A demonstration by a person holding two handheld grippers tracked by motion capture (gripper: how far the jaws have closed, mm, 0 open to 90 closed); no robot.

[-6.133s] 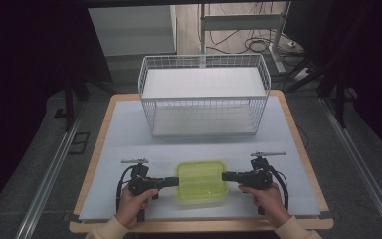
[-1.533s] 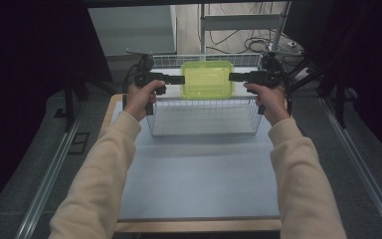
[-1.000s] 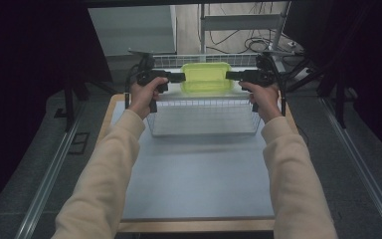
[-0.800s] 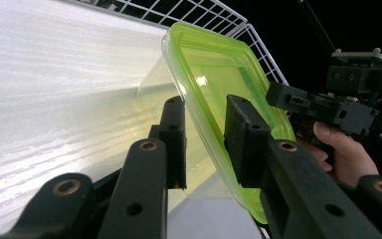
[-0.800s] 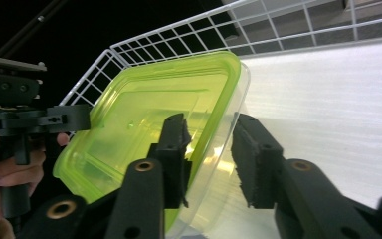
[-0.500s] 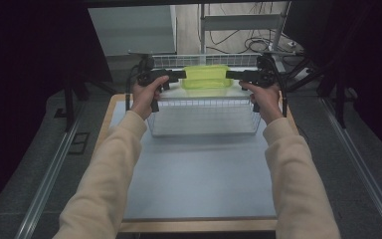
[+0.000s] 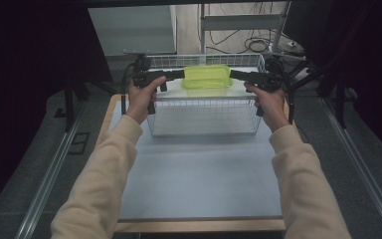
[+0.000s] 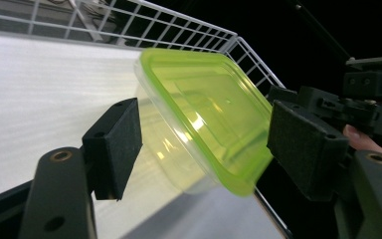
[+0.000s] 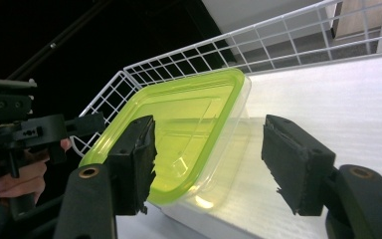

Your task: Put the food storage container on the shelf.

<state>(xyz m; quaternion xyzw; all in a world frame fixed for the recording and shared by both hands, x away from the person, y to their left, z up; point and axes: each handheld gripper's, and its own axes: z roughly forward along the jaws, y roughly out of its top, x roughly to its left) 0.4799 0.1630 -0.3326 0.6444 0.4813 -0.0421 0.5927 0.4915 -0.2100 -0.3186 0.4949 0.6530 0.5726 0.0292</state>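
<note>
Clear rect. box (image 7: 206, 77), green lid.

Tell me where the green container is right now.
The container sits at the far middle of the table in the high view, inside the wire basket, between the left claw and the right claw, both open.

A: What is the container (image 8: 199, 119) made of?
B: Glossy plastic: a clear tub under a translucent lime-green lid, smooth, with bright highlights.

A: And the basket (image 7: 204, 112)?
B: Thin white coated wire in a grid; its floor looks matt white.

A: The gripper pads (image 9: 298, 164)?
B: 2 matt black blocks, rough and frayed at the edges.

A: The table (image 7: 204, 174)?
B: A matt pale sheet with a wooden edge.
</note>
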